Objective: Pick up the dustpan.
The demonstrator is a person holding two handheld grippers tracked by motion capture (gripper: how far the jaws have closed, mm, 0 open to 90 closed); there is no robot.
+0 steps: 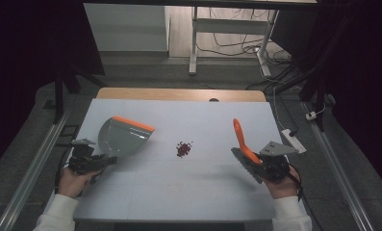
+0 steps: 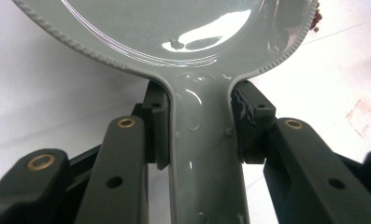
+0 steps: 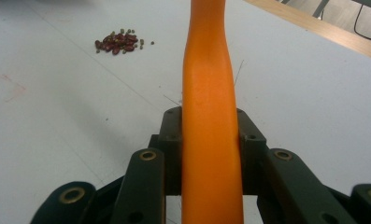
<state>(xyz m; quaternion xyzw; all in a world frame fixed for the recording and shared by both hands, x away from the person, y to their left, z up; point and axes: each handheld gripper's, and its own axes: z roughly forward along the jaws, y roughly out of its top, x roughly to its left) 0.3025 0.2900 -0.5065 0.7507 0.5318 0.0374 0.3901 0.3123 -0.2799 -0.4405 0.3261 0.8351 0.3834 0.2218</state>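
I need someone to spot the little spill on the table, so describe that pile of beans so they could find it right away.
Start at the white table top. Between the grey dustpan with an orange lip, held in the left gripper, and the orange-handled brush in the right gripper, lies a small heap of beans. It is the only loose, dark red thing there.

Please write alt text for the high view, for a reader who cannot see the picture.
A person at a white table holds a grey dustpan in the left gripper and an orange-handled brush in the right gripper. A small pile of dark red beans lies on the table between them, apart from both tools.
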